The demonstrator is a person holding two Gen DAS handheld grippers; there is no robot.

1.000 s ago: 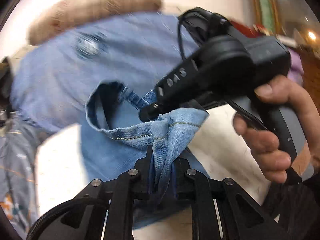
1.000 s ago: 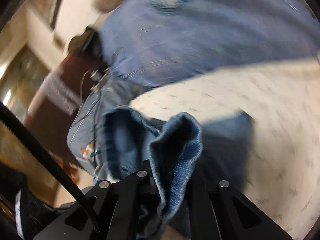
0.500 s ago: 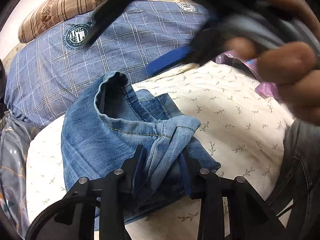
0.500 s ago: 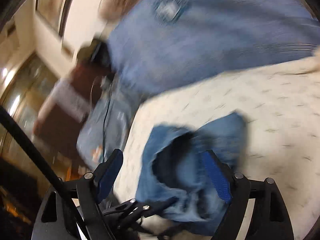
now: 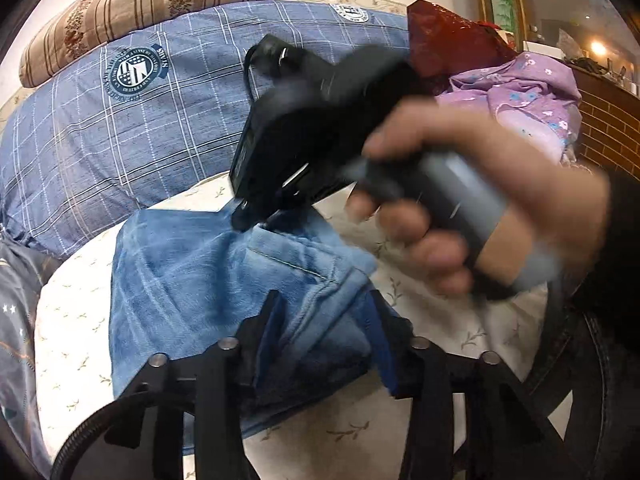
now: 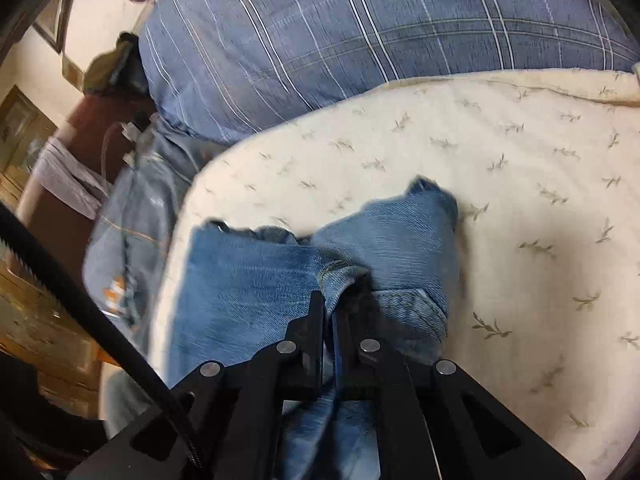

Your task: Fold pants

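Denim pants (image 6: 256, 280) bunched, right tongs (image 6: 335, 312) pinching thick seam fold.

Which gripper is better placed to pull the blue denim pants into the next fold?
Right. The right gripper is shut on the blue denim pants; the left gripper's fingers stand apart around the cloth.

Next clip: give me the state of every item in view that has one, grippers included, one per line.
Blue denim pants: folded over, bunched, lying on the cream leaf-print sheet.
Left gripper: fingers apart, straddling a denim fold.
Right gripper: fingers shut on a denim edge.
Blue plaid pillow: lying behind the pants.
Striped brown pillow: resting on the plaid one.
Purple floral cloth: crumpled.
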